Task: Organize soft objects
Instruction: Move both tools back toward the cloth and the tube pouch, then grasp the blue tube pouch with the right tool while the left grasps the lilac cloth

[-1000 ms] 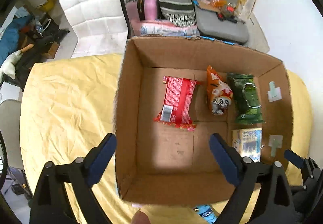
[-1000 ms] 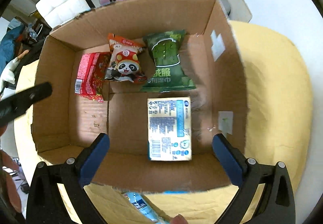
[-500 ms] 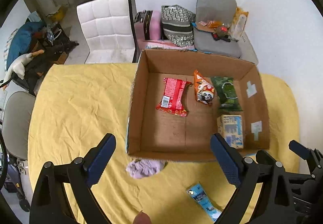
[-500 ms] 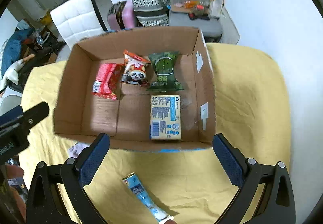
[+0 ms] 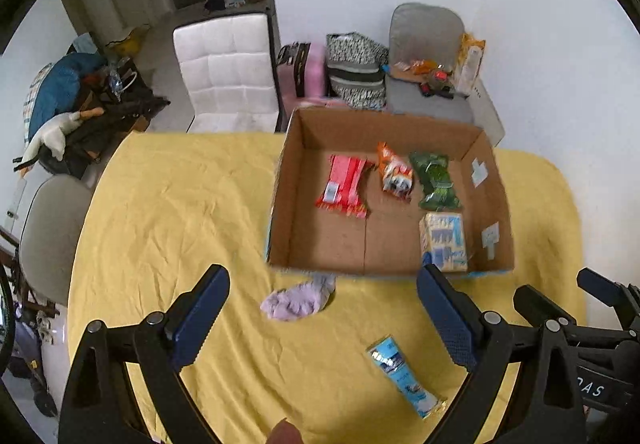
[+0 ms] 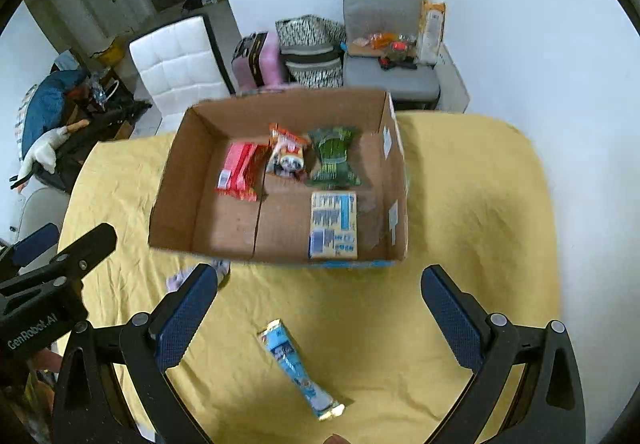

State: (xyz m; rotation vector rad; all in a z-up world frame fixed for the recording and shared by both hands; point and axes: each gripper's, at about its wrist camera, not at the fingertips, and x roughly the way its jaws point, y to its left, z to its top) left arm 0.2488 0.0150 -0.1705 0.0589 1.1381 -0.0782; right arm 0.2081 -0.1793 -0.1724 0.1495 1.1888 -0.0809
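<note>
— Yellow cloth covers the whole table; what sits on it?

— An open cardboard box toward the far side; inside lie a red packet, an orange panda packet and a green packet in a row by the far wall, with a pale yellow-and-blue pack nearer, under the green one.

— And outside the box?

— A lilac soft cloth crumpled on the table, touching the box's near wall; a light-blue tube packet lies apart from it, nearer the cameras.

— The grippers?

— Left gripper spread wide, nothing between its blue pads, above the lilac cloth; right gripper likewise wide apart and empty, over the blue tube.

— Behind the table?

— A white chair, a grey chair and bags against the wall.
</note>
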